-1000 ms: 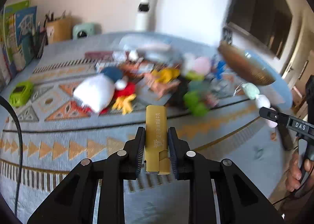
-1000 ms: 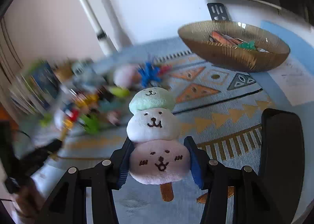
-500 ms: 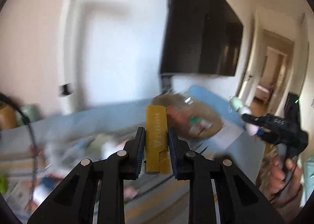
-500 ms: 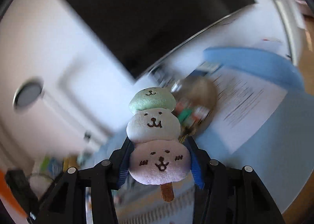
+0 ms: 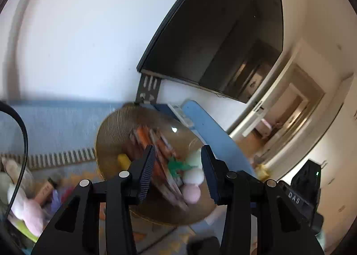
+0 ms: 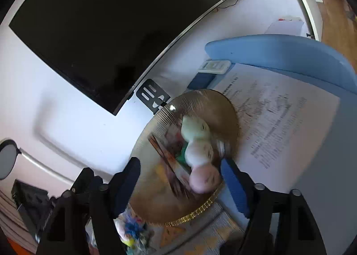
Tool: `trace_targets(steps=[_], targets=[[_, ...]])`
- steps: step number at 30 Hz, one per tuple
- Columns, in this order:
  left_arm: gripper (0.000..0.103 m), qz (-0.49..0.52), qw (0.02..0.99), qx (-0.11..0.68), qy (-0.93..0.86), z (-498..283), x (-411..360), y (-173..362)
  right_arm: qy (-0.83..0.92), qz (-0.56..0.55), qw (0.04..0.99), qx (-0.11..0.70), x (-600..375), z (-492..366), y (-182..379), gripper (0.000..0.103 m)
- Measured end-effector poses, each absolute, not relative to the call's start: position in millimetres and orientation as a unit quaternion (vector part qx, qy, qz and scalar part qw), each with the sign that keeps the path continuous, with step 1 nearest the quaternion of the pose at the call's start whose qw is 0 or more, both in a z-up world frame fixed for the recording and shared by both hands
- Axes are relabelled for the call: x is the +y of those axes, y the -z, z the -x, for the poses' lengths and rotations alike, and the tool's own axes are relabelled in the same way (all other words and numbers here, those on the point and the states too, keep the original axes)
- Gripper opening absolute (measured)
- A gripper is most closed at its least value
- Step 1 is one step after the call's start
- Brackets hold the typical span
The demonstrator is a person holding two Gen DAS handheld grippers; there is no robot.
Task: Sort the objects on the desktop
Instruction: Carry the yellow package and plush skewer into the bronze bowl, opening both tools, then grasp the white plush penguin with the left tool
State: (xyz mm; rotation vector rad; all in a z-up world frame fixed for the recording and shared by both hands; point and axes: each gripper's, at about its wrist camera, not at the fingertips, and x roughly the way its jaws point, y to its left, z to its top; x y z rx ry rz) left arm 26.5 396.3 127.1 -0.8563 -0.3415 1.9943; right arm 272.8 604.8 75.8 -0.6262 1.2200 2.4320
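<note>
Patterned worktop, gold bowl (image 6: 223, 107) dead ahead: plush skewer (image 6: 198, 152) is seen lying inside, just released; both grippers, left (image 5: 176, 171) and right (image 6: 180, 184), have been opening, nothing gripped.

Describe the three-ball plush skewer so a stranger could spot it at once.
Find the big dark wall screen; just below its lower corner sits a ribbed golden bowl on the patterned cloth. Inside it, over flat orange packets, lies the plush skewer. It alone is soft and rounded: three stacked balls, green, white, then pink, with small faces.
</note>
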Motion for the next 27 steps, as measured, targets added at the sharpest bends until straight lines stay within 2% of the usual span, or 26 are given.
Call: trace_targets(steps=[4, 7, 11, 13, 16, 19, 21, 25, 27], targets=[[0.040, 0.331, 0.448, -0.155, -0.816, -41.9, 359.9, -142.7, -0.878, 0.214, 0.168, 0.395, 575.5, -301.1, -89.2, 0.076], [0.040, 0.304, 0.446, -0.164, -0.826, -62.7, 317.8, -165.6, -0.895, 0.220, 0.134, 0.364, 533.4, -311.8, -98.9, 0.082], [0.042, 0.241, 0.412, -0.152, -0.865, -103.2, 230.6, -196.1, -0.921, 0.218, 0.065, 0.315, 466.2, -315.4, -102.1, 0.103], [0.046, 0.208, 0.371, -0.131, -0.896, -125.6, 182.0, -205.4, -0.933, 0.225, 0.051, 0.276, 434.3, -309.3, -94.1, 0.103], [0.046, 0.185, 0.269, -0.088, -0.941, -148.2, 124.9, -205.4, -0.947, 0.242, 0.038, 0.206, 384.0, -296.6, -71.1, 0.103], [0.046, 0.205, 0.177, -0.063, -0.961, -157.9, 75.3, -183.8, -0.952, 0.266, 0.040, 0.148, 351.5, -276.5, -44.7, 0.103], [0.046, 0.244, 0.145, -0.070, -0.956, -155.5, 51.8, -159.6, -0.947, 0.289, 0.029, 0.138, 340.0, -261.8, -28.5, 0.103], [0.046, 0.341, 0.120, -0.108, -0.926, -129.7, 25.1, -101.1, -0.939, 0.320, 0.028, 0.126, 341.6, -241.9, -14.3, 0.103], [0.046, 0.371, 0.138, -0.100, -0.913, -119.9, 31.5, -74.6, -0.934, 0.325, 0.019, 0.143, 348.0, -240.3, -9.8, 0.103]])
